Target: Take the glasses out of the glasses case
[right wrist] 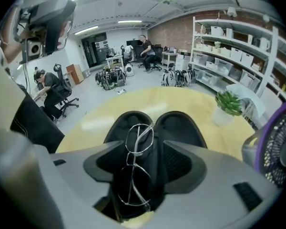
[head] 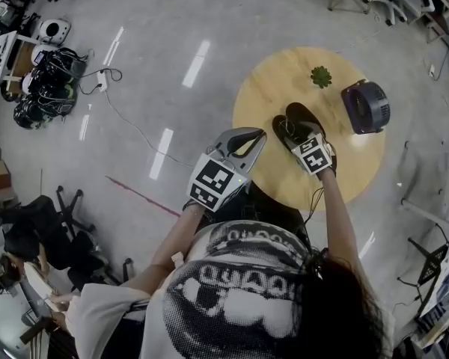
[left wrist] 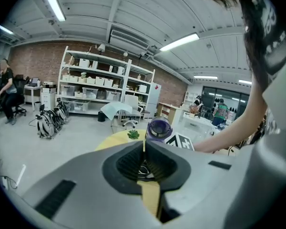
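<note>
A black glasses case (head: 300,117) lies open on the round wooden table (head: 284,73), its two halves spread apart. In the right gripper view, thin wire-framed glasses (right wrist: 136,168) rest inside the case (right wrist: 181,127). My right gripper (right wrist: 142,142) points steeply down over the case, open, with the glasses in the gap between its jaws and no pad touching them. In the head view that gripper (head: 298,134) covers the near part of the case. My left gripper (head: 256,136) hovers at the table's near left edge, apart from the case. Its jaws (left wrist: 144,147) are shut on nothing.
A small green plant (head: 321,76) and a purple fan (head: 366,106) stand on the table's far side, beyond the case. Cables and black gear (head: 49,81) lie on the floor at left. Office chairs (head: 60,230) stand near the person's left side.
</note>
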